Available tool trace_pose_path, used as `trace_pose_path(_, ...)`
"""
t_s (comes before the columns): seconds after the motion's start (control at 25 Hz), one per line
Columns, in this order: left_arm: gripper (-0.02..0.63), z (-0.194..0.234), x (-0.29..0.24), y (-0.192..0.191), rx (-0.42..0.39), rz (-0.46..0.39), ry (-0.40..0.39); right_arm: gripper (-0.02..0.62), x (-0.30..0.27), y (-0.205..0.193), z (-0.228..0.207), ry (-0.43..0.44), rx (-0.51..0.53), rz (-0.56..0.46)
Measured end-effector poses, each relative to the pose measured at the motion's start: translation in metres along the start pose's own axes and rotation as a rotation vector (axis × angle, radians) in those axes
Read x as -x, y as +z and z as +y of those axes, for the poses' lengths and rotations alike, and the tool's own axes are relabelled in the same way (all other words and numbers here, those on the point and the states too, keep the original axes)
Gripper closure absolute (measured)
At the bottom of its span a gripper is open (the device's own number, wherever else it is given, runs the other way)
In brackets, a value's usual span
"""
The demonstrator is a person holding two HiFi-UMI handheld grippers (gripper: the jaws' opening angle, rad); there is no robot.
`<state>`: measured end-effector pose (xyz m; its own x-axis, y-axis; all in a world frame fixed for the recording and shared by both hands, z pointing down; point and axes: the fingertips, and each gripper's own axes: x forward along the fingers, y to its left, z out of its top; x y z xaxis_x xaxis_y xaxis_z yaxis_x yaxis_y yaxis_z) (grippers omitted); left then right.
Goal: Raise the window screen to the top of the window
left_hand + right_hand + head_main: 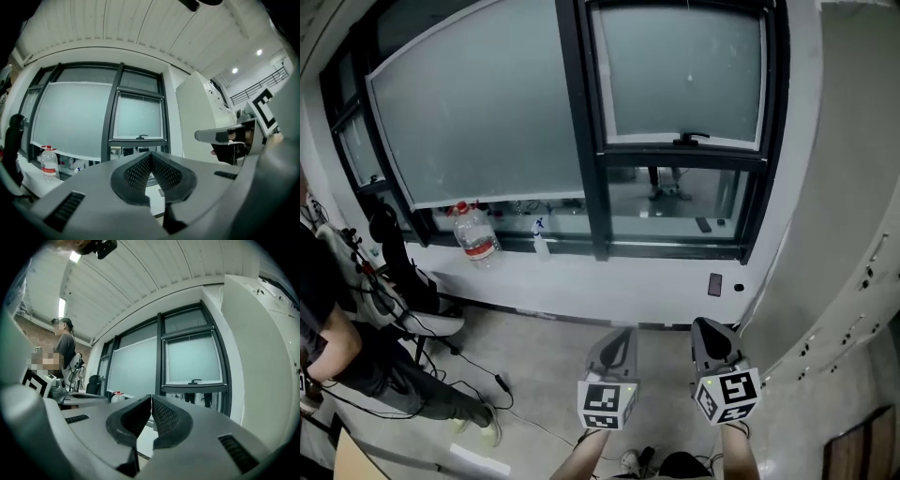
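The window screen (684, 70) is a pale frosted panel in the right-hand window pane. Its lower bar carries a small dark handle (692, 140) about halfway down the pane. The screen also shows in the left gripper view (139, 116) and the right gripper view (193, 357). My left gripper (617, 337) and right gripper (705, 328) are held side by side low in the head view. Both point level at the window from some way back over the floor. Each is shut with nothing between its pads, as seen in the left gripper view (151, 157) and the right gripper view (151, 399).
A water bottle (474, 232) and a small spray bottle (540, 239) stand on the window sill at the left. A seated person (337, 347) and a chair are at the far left, with cables on the floor. A white wall (844, 234) flanks the window on the right.
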<state>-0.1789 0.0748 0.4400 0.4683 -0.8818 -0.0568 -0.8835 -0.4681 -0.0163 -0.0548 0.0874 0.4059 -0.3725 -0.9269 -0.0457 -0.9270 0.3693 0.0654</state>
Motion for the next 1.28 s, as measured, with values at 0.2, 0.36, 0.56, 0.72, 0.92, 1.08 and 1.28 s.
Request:
trace_pose_path(0.2,0.601,-0.032,0.035,0.003,0.02,-0.003,0.014,0.584,0.055,0.013,0.004,-0.028,-0.036,-0.039)
trace_pose_path(0.36,0.601,-0.069,0.068,0.004,0.036,-0.008,0.047,0.584,0.126,0.013,-0.004,-0.055,-0.056,-0.049)
trace_pose_path(0.56,0.601,-0.132,0.132,0.006,0.041,-0.016,0.057,0.584,0.221,0.003,-0.002,-0.066,-0.076,-0.043)
trace_pose_path(0.72,0.601,-0.175,0.188,0.005,0.046,-0.009,0.066,0.584,0.278,-0.005,0.01,-0.056,-0.091,-0.024)
trace_pose_path(0.92,0.601,-0.203,0.232,0.013,0.012,-0.016,0.034,0.584,0.32,-0.002,0.027,-0.073,-0.103,-0.013)
trace_pose_path(1.08,0.601,-0.21,0.25,0.015,0.022,-0.019,0.017,0.588,0.342,0.005,0.041,-0.087,-0.072,-0.011)
trace_pose_path(1.28,0.601,-0.212,0.275,0.01,0.07,0.014,-0.006,0.589,0.36,0.011,0.065,-0.106,-0.076,-0.002)
